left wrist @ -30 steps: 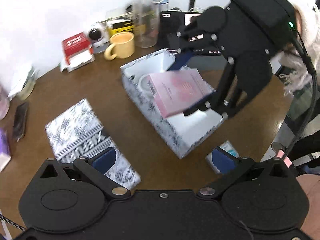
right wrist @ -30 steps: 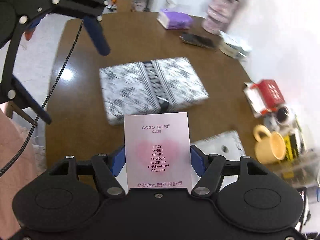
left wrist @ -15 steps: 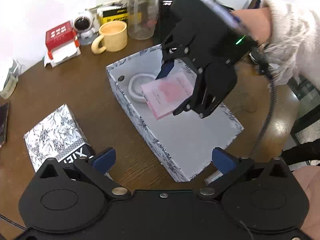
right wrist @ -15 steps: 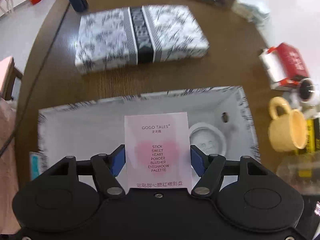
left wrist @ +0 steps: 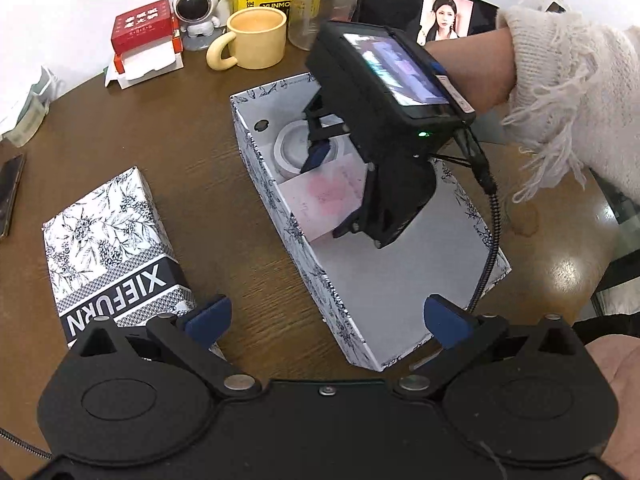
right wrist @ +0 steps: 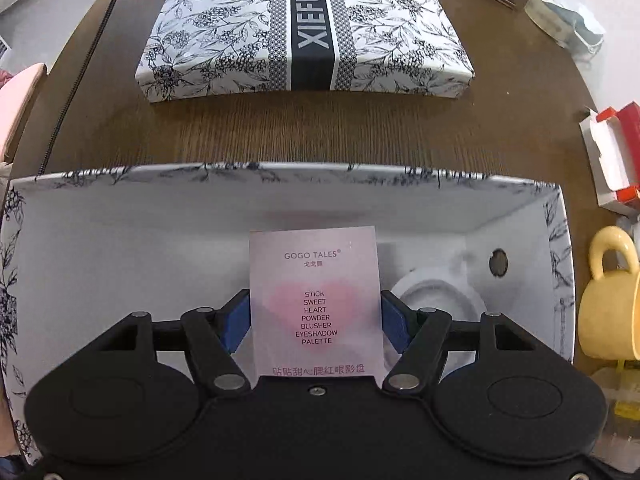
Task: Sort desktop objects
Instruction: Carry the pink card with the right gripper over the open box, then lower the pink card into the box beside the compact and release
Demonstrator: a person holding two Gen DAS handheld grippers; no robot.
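The right claw (right wrist: 315,320) is clamped on the side edges of a pink carton (right wrist: 315,300), held inside the open box (left wrist: 280,208) beside a white jar (left wrist: 292,148). Likely light, crushable cardboard. The left claw (left wrist: 326,320) hangs spread apart.

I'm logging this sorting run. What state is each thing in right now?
Right claw: shut on the palette box, lowered inside the open box.
Left claw: open, holding nothing.
Open box: lidless, a white round item inside.
Lid: flat on the table, off the box.
Mug: upright.
Tablet: screen on.
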